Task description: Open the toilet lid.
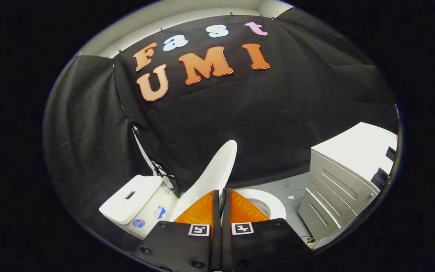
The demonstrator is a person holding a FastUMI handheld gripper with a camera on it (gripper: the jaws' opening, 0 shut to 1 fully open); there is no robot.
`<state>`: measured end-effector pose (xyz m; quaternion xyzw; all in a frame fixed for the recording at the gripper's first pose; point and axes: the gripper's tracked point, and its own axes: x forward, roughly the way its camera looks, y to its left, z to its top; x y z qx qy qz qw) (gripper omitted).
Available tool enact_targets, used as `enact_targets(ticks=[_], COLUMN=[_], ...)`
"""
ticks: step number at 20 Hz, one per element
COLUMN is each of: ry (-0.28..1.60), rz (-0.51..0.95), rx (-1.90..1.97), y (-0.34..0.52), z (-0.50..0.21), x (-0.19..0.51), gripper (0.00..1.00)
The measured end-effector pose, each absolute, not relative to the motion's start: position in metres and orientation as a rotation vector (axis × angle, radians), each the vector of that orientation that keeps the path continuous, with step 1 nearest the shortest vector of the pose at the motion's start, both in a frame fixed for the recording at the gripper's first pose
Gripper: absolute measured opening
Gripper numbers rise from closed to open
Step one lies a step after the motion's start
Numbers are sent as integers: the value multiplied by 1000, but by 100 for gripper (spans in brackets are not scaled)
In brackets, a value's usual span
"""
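Gripper (pixel 220 196) nearest, fingers closed almost together on near edge of toilet lid (pixel 217 168). Lid raised, tilted steeply, standing just ahead over seat ring (pixel 274 204). Tank (pixel 130 200) left, drawer cabinet (pixel 338 181) right, farther off. Lid likely light, stiff, smooth plastic, hinged; hold best at free edge, may slip.

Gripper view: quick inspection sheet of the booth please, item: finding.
Surface: grey floor, a few small specks on it.
Job's things: lid raised, edge sits between the gripper's fingers; seat down; tank beside it.
Clutter: stickers on the tank's side.
Gripper: gripper fingers nearly together, gripping the lid's edge.
Cables: dark cords behind the tank.
Surroundings: black cloth wall; white drawer cabinet beyond the seat.
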<state>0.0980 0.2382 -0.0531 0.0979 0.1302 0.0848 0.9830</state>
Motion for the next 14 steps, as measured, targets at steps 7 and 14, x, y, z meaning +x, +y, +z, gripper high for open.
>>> enact_targets(ticks=[7,14], ry=[233,227], rz=[249,362], rx=[62,-76], y=[299,390], z=[-22,8], x=[93,81], gripper=[8,8])
